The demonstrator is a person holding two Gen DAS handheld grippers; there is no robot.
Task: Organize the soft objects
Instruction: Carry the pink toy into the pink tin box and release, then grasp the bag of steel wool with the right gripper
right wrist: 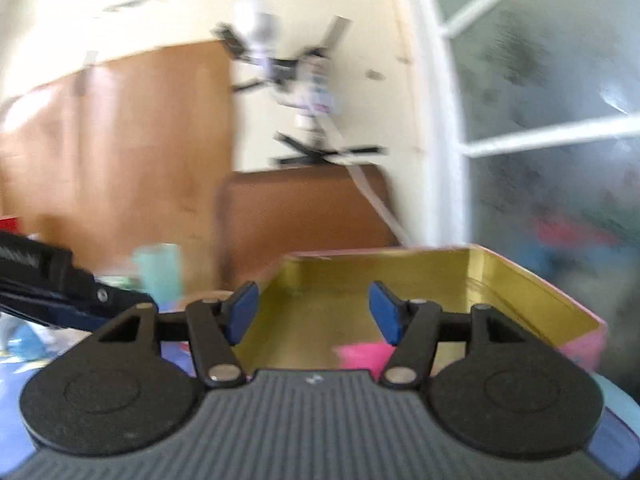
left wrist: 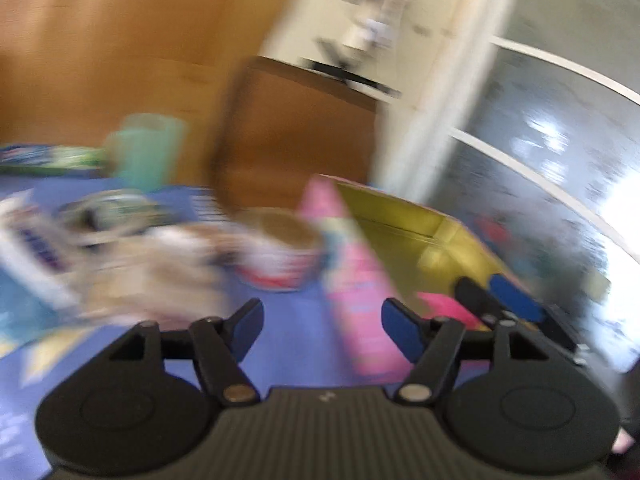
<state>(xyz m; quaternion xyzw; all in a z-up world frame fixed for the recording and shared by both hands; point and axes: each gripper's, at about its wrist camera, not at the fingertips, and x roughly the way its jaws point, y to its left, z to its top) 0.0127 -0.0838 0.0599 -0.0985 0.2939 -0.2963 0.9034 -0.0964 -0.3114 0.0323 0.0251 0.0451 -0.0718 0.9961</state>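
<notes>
Both tongs stood apart and empty: left gripper (left wrist: 322, 326) sat nearer the blurred soft toy (left wrist: 160, 264) at its near left, right gripper (right wrist: 313, 312) over the yellow-lined box (right wrist: 500, 276).

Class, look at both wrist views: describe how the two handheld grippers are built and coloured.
The left gripper and right gripper look alike: a ribbed dark grey body, two round black discs, black linkage arms with silver pivot pins, and blue pads on the fingertips. A small white mark sits on the top edge of each body.
</notes>
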